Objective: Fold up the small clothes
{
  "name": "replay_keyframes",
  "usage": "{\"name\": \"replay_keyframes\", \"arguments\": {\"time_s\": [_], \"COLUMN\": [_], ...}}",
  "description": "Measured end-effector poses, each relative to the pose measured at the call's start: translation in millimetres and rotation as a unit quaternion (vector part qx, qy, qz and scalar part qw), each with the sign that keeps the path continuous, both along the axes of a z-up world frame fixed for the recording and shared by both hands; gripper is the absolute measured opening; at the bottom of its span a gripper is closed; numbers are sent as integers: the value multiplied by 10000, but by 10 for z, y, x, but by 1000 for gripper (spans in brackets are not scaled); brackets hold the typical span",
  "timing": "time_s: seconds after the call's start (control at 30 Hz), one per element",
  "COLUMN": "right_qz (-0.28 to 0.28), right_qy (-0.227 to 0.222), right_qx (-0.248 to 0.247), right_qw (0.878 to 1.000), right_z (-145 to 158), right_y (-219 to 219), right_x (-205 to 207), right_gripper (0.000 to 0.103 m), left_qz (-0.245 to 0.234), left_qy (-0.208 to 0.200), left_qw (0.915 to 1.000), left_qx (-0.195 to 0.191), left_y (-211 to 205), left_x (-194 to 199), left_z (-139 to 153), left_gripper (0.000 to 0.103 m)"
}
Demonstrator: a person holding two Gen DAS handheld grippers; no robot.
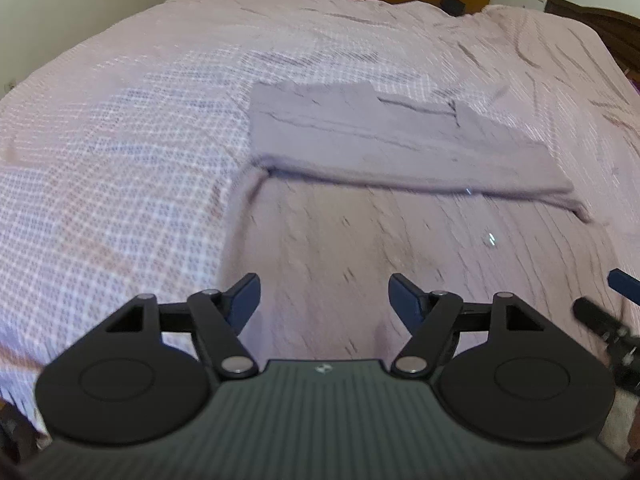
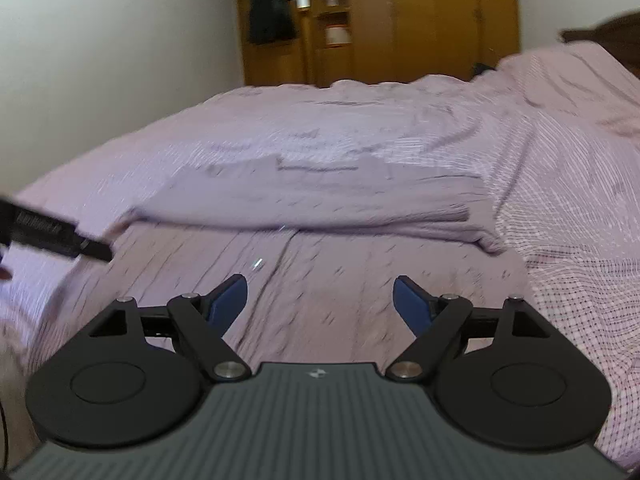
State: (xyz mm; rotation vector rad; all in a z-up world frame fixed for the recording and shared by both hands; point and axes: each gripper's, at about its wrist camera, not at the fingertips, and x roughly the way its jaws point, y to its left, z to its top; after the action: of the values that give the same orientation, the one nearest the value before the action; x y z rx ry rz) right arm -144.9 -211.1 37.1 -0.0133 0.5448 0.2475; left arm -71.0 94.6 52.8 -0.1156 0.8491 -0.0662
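Both grippers clear of the garment, jaws spread wide, nothing between them.

Lying flat on the bed (image 1: 120, 152), out ahead of both grippers: a mauve garment (image 1: 380, 140), its far half doubled over the near half along a straight fold. Left gripper (image 1: 324, 300) hanging above the near half, blue pads (image 1: 244, 300) apart, not touching the cloth. Right gripper (image 2: 320, 300) likewise released and empty, over the same stretch of cloth. Just poking in at the right edge of the left view, the other gripper's tip. Beyond the bed, a wooden wardrobe (image 2: 420, 20) against the wall. Blurred, all of it.
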Motion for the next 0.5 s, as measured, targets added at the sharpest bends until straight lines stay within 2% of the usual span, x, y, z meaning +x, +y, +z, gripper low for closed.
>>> {"name": "replay_keyframes", "arguments": {"time_s": [0.07,0.17,0.3,0.5], "right_qz": [142,387,587,652], "right_qy": [-19,-13,76,275], "right_qx": [-213,-646,-1298,-1853], "right_qw": [9997,9972,9898,9801], "right_z": [-37,-103,-240,-424], "right_y": [82,202,344,387], "right_x": [-121,-295,-463,-610], "right_gripper": [92,94,95,95], "left_qz": [-94,-174,-244,-329], "left_qy": [33,21,7,22], "left_qw": [10000,9998,9997,9994], "left_qx": [4,51,87,45], "left_y": [-59,-129,-186,-228], "left_x": [-78,-193,-332,-518], "left_z": [-29,-54,-82,-144], "left_gripper": [72,72,75,75]}}
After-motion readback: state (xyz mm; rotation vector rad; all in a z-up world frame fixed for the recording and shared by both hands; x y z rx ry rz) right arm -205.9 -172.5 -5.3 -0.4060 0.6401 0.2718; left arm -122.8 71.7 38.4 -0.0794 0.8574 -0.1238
